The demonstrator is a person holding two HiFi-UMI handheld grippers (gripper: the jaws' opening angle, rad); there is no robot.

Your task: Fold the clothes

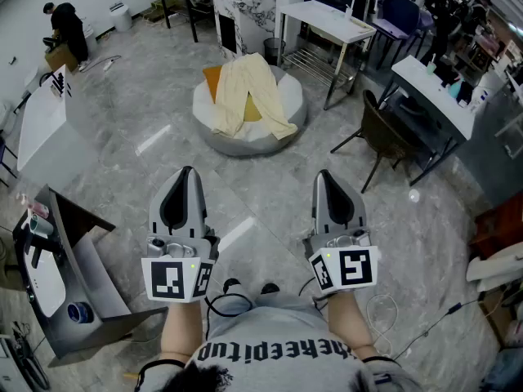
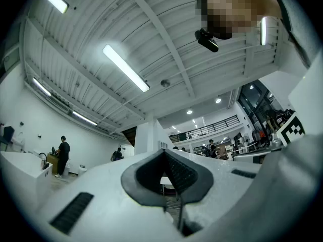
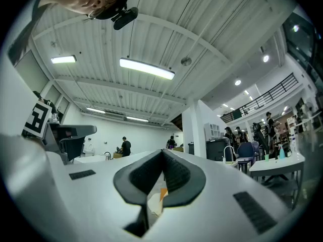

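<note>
upper centre of the head view, cream clothes [image 1: 245, 92] drape a round white cushion [image 1: 290, 98], well beyond the left gripper [image 1: 187, 173] and right gripper [image 1: 324, 175], both closed, empty; grey marbled floor [image 1: 261, 190], white tables [image 1: 323, 13] behind.

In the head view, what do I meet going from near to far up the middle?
Grey shirt → left gripper and right gripper, side by side → round grey cushion with the cream garment on it → marble-patterned cabinet.

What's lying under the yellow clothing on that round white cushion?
An orange piece peeks out at the left edge of the yellow clothing, resting on the round cushion. Its full shape is covered.
</note>
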